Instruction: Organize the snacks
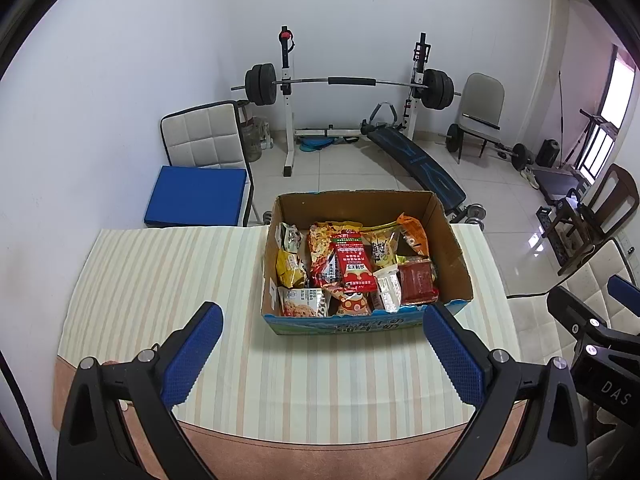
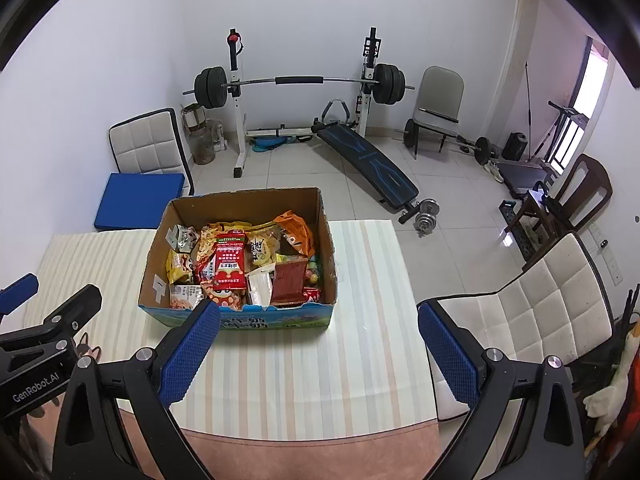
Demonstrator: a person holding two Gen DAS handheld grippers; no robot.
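Note:
An open cardboard box (image 1: 456, 256) stands on the striped tablecloth, full of several snack packets. A red packet (image 1: 354, 266) lies on top in the middle, a yellow one (image 1: 290, 266) at the left, a dark red one (image 1: 416, 282) at the right. The box also shows in the right wrist view (image 2: 160, 256). My left gripper (image 1: 322, 350) is open and empty, held back near the box's front edge. My right gripper (image 2: 318, 346) is open and empty, in front of the box's right front corner. The right gripper also shows at the left view's right edge (image 1: 592, 332).
The table (image 1: 160, 280) has a striped cloth; its near edge is bare pink-brown. A white chair (image 2: 540, 312) stands right of the table. A white chair with a blue cushion (image 1: 196, 196) stands behind. A barbell rack (image 1: 348, 84) and bench (image 1: 416, 160) fill the floor beyond.

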